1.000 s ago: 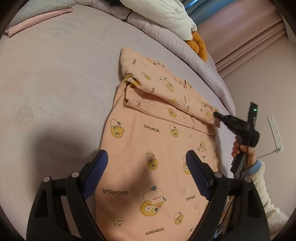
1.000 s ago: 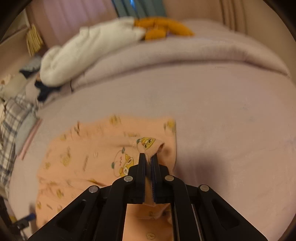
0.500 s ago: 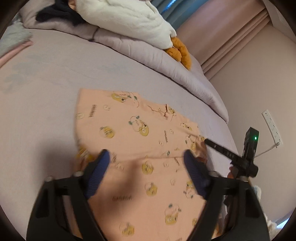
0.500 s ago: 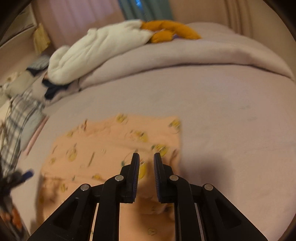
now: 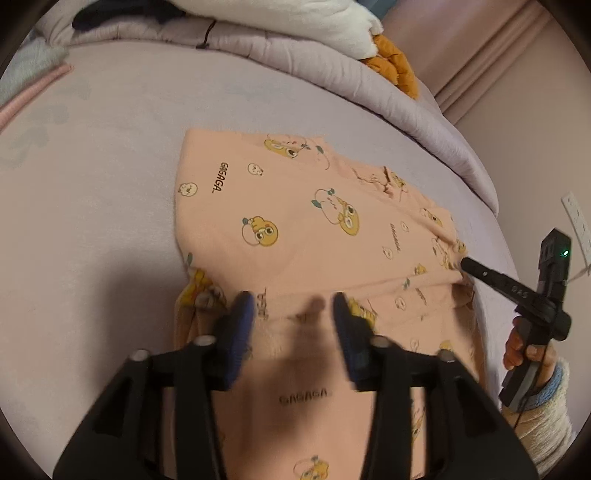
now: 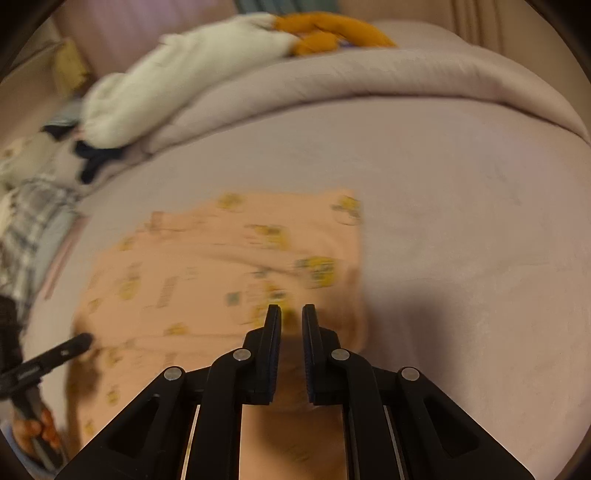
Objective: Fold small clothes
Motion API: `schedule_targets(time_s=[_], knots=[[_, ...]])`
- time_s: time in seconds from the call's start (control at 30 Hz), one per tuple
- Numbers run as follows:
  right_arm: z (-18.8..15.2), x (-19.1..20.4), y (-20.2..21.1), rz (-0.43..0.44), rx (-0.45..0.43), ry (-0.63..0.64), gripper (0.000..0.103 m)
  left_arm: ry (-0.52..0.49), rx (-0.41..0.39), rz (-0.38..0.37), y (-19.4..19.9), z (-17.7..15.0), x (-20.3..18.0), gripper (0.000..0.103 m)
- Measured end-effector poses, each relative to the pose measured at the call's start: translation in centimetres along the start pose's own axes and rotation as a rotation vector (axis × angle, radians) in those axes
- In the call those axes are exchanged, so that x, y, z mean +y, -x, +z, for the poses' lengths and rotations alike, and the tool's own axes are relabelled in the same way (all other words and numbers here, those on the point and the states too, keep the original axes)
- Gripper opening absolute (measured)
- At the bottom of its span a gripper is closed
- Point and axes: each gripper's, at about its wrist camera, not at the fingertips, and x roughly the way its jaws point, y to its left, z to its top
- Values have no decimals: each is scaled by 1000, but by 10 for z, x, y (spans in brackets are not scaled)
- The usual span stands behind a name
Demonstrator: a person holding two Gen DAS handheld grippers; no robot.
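Overhead, left gripper jaws wide, right gripper jaws narrowly parted, above peach garment.

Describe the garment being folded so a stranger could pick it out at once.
Start at the wide lilac bed, with its rolled duvet along the far side. On the flat sheet in front of that roll lies the peach garment, folded over on itself. Only it carries yellow cartoon ducks and the word GAGAGA; the white bundle and orange plush behind are plain.
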Motion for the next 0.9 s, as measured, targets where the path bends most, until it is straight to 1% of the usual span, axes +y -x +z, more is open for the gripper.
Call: schedule_targets(time_s=[0.03, 0.07, 0.13, 0.17, 0.2, 0.27, 0.37, 0.4, 0.43, 0.47, 0.5, 0.53, 0.6, 0.7, 0.8, 0.9], knots=[[-3, 3, -2, 9, 5, 10, 8, -16, 2, 7, -1, -5, -2, 54], [-6, 5, -6, 1, 23, 24, 9, -32, 13, 19, -4, -8, -3, 54], [-14, 1, -22, -44, 77, 37, 9, -50, 23, 27, -8, -12, 0, 54], [-16, -1, -25, -32, 66, 26, 9, -59, 18, 29, -8, -12, -1, 54], [-17, -6, -23, -11, 47, -4, 8, -63, 19, 33, -8, -12, -2, 54], [-16, -8, -17, -8, 56, -41, 9, -53, 25, 38, -5, -14, -3, 54], [-26, -5, 0, -19, 73, -41, 11, -11, 6, 18, 11, -23, 1, 57], [-32, -4, 7, -9, 66, -41, 17, 5, -3, 8, 18, -28, 3, 58], [-39, -8, 16, 11, 55, -43, 29, 25, -13, -7, 27, -35, 8, 62], [-43, -10, 22, 23, 46, -50, 35, 38, -17, -14, 33, -40, 10, 65], [-51, -11, 31, 34, 35, -59, 45, 56, -22, -21, 42, -49, 15, 65], [-60, -12, 40, 47, 24, -71, 48, 72, -24, -28, 48, -56, 19, 65], [-75, -25, 56, 57, 21, -100, 48, 114, -17, -47, 60, -71, 29, 65], [-90, -38, 67, 54, 23, -159, 48, 177, 1, -65, 74, -94, 44, 65], [-106, -53, 75, 74, 38, -218, 48, 226, 10, -124, 86, -116, 49, 65], [-129, -62, 83, 87, 85, -244, 48, 253, 25, -185, 97, -135, 51, 65]])
